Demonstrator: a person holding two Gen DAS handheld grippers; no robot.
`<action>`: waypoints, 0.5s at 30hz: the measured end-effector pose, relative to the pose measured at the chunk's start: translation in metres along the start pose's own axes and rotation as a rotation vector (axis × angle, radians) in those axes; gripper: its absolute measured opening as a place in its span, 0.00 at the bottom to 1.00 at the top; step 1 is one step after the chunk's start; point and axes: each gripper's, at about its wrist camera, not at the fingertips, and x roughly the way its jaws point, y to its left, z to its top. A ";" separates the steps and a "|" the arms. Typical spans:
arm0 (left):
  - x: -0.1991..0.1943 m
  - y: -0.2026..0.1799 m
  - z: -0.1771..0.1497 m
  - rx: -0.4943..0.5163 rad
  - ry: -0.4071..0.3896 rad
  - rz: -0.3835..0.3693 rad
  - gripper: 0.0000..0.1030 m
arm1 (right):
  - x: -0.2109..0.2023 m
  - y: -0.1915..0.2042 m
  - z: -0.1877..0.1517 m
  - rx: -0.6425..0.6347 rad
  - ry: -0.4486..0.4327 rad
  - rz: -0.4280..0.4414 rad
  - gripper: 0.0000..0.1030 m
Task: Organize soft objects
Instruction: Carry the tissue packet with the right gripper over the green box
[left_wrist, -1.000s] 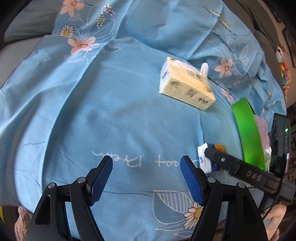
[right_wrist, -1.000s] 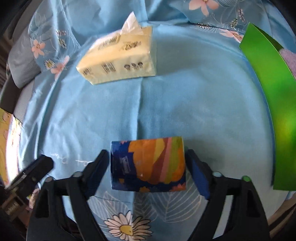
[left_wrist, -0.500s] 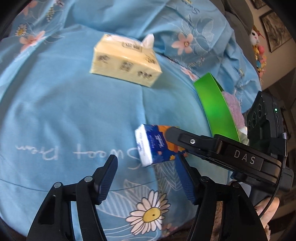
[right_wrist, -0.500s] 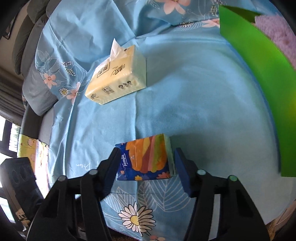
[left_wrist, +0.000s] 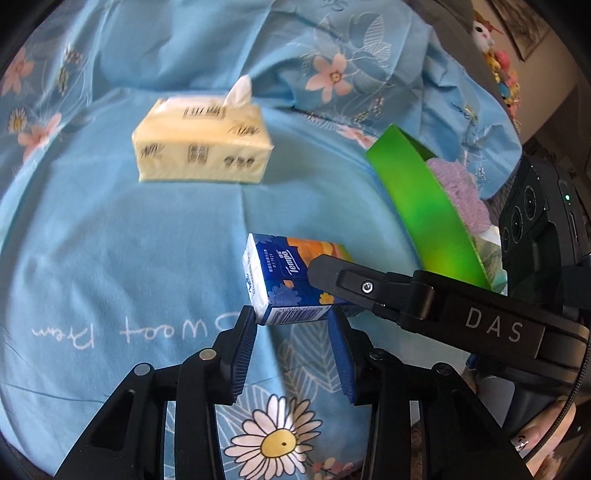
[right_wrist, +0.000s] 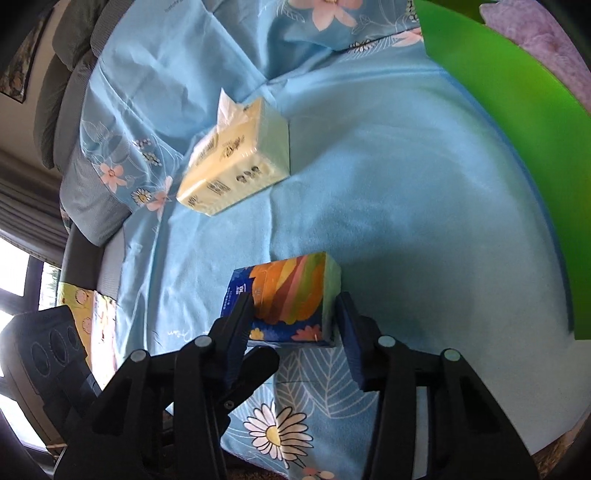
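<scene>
Jaws: both pairs just closed onto the Tempo tissue pack (left_wrist: 284, 273) | tip: squeeze gently, lift together toward green bin (left_wrist: 424, 210)

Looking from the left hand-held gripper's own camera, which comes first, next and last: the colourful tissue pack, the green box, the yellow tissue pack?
1. Colourful tissue pack, at the left hand-held gripper fingertips.
2. Green box, to the right.
3. Yellow tissue pack, far back, left.

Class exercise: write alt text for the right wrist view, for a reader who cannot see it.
The right gripper has just been closing on a small colourful tissue pack lying on a light blue floral sheet. A pale yellow tissue pack lies further back, and a green box curves along the right edge.
</scene>
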 end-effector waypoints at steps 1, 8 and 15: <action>-0.002 -0.003 0.002 0.006 -0.006 -0.006 0.39 | -0.005 -0.001 0.000 -0.002 -0.011 0.004 0.44; -0.003 -0.026 0.005 0.059 -0.013 -0.022 0.39 | -0.034 -0.002 -0.004 -0.014 -0.090 -0.022 0.45; -0.004 -0.052 0.006 0.119 -0.016 -0.029 0.39 | -0.055 -0.014 -0.008 0.010 -0.147 -0.032 0.45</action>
